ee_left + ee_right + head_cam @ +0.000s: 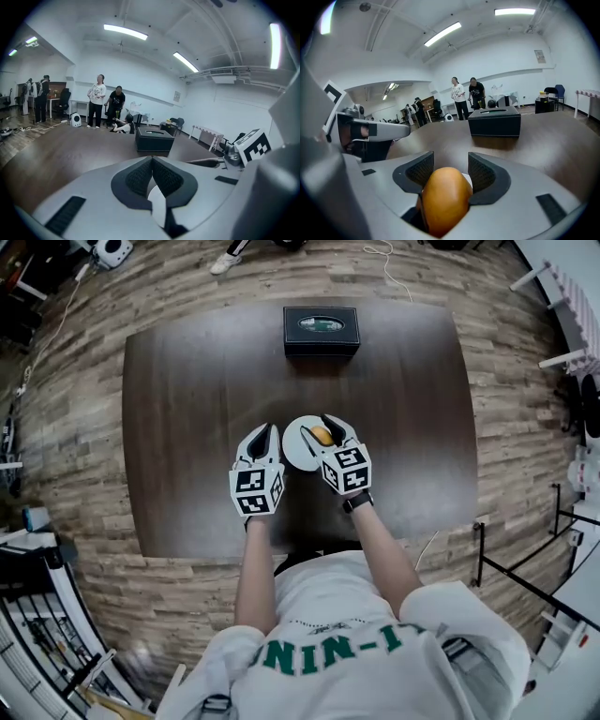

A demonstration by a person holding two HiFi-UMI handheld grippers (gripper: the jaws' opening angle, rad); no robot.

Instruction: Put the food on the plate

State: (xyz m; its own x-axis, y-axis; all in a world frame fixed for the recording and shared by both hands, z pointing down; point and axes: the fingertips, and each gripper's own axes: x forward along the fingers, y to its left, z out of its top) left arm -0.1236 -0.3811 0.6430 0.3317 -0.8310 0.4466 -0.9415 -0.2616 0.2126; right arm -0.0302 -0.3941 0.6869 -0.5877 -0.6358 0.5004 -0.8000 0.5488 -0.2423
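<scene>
Holding 1 food item (445, 197) w/ R gripper (450, 163) over 1 plate (294, 450).

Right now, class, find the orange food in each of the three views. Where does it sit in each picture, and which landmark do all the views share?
Head view: the orange food is at the centre, between the jaws of the right hand-held gripper, over the white plate.
Left gripper view: not in it.
Right gripper view: bottom centre, between the jaws.
Shared landmark: the black box.
</scene>
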